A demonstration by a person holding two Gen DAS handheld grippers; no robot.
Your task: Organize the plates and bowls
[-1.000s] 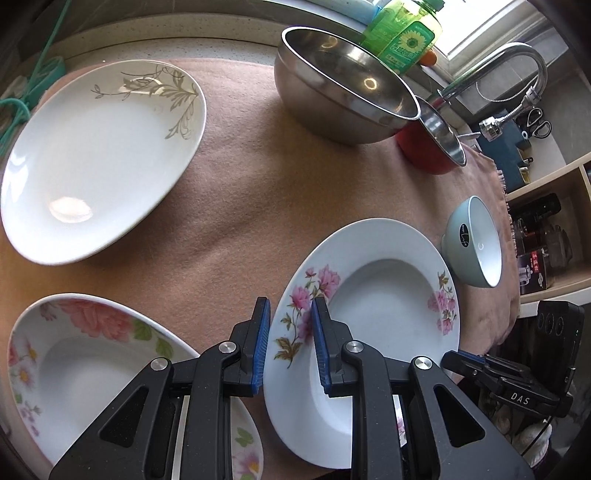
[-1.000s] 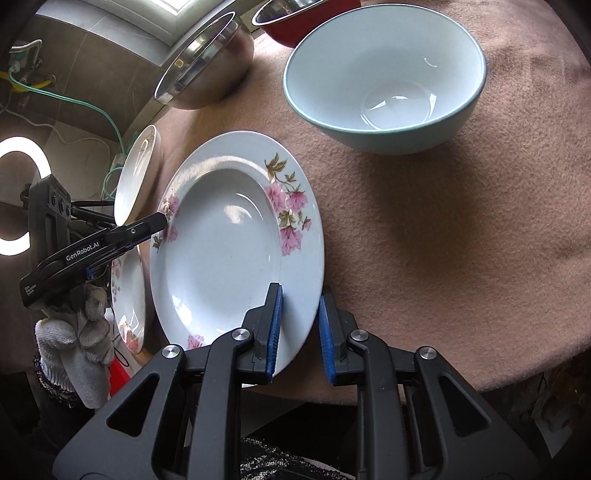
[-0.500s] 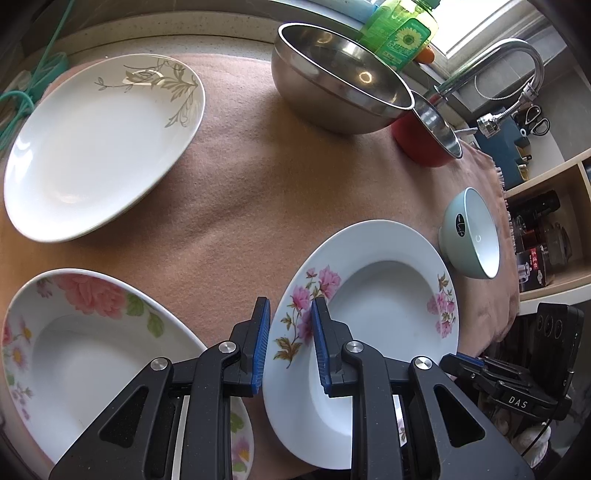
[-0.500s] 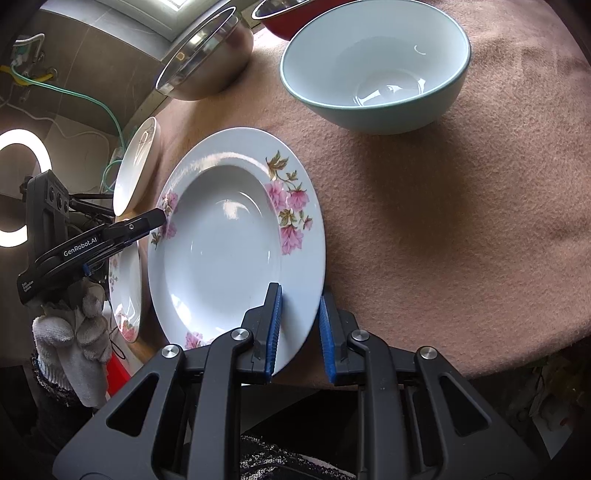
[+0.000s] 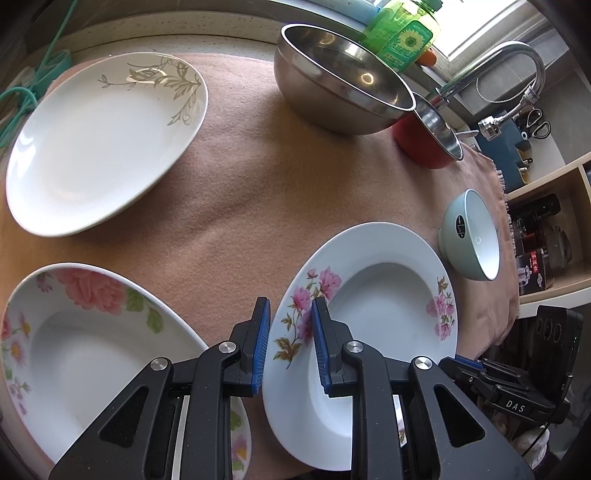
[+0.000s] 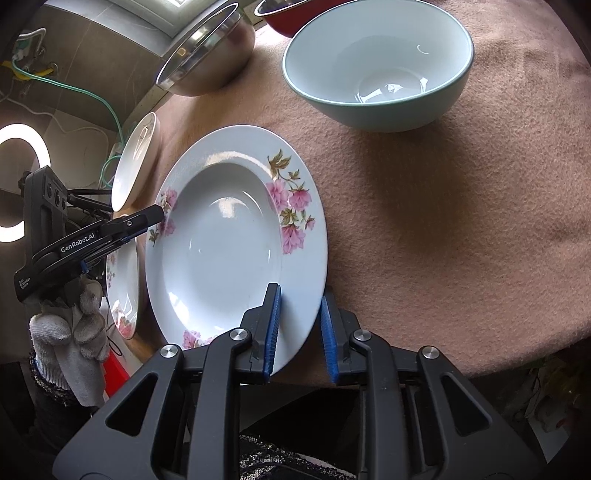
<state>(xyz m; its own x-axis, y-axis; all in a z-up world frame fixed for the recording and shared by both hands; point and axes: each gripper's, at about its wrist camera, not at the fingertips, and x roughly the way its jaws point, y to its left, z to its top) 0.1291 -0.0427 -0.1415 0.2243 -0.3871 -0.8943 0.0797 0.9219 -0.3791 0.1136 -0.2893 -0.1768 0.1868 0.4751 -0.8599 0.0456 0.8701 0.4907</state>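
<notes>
A white deep plate with pink flowers point(image 5: 388, 295) point(image 6: 221, 240) lies near the front edge of the brown cloth point(image 5: 240, 221), held from two sides. My left gripper point(image 5: 290, 343) is shut on its left rim, one pad under the rim and one on top. My right gripper point(image 6: 300, 328) straddles the opposite rim; its jaws are opening, and a sliver of cloth shows between the rim and the outer pad. A pale green bowl point(image 6: 376, 62) point(image 5: 476, 236) stands just beyond the plate.
Left of the plate lie a rose-patterned plate point(image 5: 92, 332) and a white plate with grey leaves point(image 5: 103, 147). At the back stand a steel bowl point(image 5: 340, 88) and a red bowl point(image 5: 424, 144), then a soap bottle point(image 5: 402, 33) and a faucet point(image 5: 517, 55).
The right gripper's pads have spread a little around the plate's rim. The left gripper keeps its hold, and both views have barely shifted.
</notes>
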